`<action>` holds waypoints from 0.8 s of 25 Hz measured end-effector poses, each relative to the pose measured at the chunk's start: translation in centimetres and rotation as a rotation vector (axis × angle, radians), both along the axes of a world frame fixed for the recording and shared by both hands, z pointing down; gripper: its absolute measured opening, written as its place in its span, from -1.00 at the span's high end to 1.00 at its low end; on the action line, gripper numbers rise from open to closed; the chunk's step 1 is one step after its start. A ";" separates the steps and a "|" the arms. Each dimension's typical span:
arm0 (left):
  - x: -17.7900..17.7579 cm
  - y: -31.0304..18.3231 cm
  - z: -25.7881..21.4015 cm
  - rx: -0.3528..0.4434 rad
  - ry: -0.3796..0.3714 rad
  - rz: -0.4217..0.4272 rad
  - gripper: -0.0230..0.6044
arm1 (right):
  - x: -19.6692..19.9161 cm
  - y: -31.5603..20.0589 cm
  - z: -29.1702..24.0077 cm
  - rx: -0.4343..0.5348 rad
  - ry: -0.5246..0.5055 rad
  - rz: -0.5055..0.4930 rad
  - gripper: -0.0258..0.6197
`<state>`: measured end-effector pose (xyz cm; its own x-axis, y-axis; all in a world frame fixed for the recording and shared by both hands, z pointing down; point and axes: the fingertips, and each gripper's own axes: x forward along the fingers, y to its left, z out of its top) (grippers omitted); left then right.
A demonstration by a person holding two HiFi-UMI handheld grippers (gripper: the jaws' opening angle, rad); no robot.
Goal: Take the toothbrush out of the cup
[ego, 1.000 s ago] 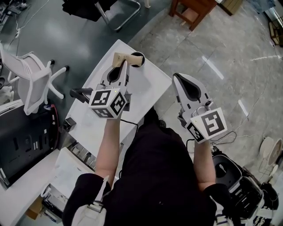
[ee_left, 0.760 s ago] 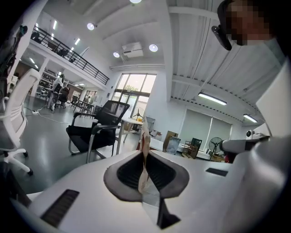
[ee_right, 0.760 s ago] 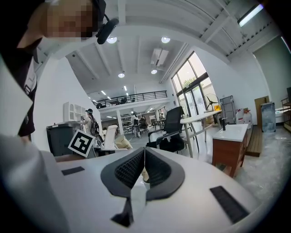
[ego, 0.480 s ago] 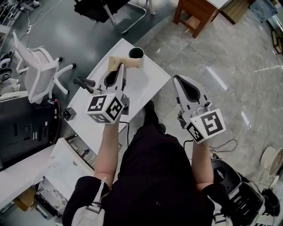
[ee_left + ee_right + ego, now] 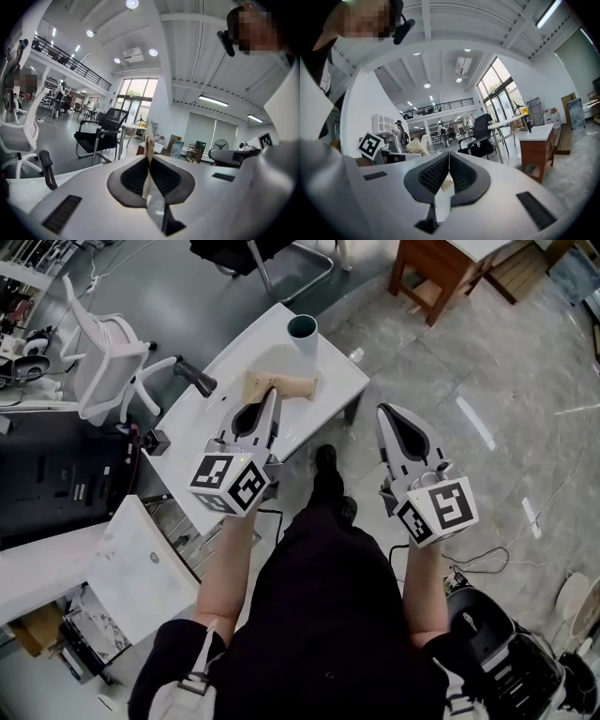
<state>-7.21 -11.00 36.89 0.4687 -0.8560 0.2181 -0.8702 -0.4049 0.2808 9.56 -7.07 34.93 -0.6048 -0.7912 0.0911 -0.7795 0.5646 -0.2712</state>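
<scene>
Open-plan office hall: white desk (image 5: pixel 217 401), swivel chairs (image 5: pixel 101 354), mezzanine railing (image 5: pixel 70 63), tall glazed entrance (image 5: pixel 135 104).

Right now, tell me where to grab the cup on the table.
Probably pinch one side of the cup's rim, coming from above with the right gripper: it stands upright, mouth open, and the left gripper is shut on a tan packet.

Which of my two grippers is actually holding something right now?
The left gripper: its jaws are shut on a thin tan item over the table. The right gripper is shut on nothing.
</scene>
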 end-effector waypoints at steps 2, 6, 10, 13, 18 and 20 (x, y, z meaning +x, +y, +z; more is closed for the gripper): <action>0.1 1.5 -0.3 0.003 0.002 -0.004 0.83 | 0.1 1.1 -0.2 0.007 0.001 -0.010 0.82; -0.4 4.6 -1.2 0.028 -0.030 -0.017 0.84 | -0.3 3.0 -1.0 0.035 0.002 -0.014 0.82; -1.4 7.5 -2.1 0.058 -0.048 -0.047 0.84 | -0.9 4.6 -1.4 0.059 0.002 -0.019 0.82; -2.1 8.7 -2.9 0.080 -0.031 -0.074 0.84 | -1.6 5.1 -1.5 0.057 0.004 -0.045 0.82; -2.4 9.8 -3.8 0.105 -0.011 -0.092 0.84 | -2.9 5.7 -2.1 0.082 0.006 -0.089 0.83; -2.5 10.0 -4.0 0.111 0.007 -0.094 0.84 | -3.5 6.0 -2.6 0.114 0.014 -0.123 0.83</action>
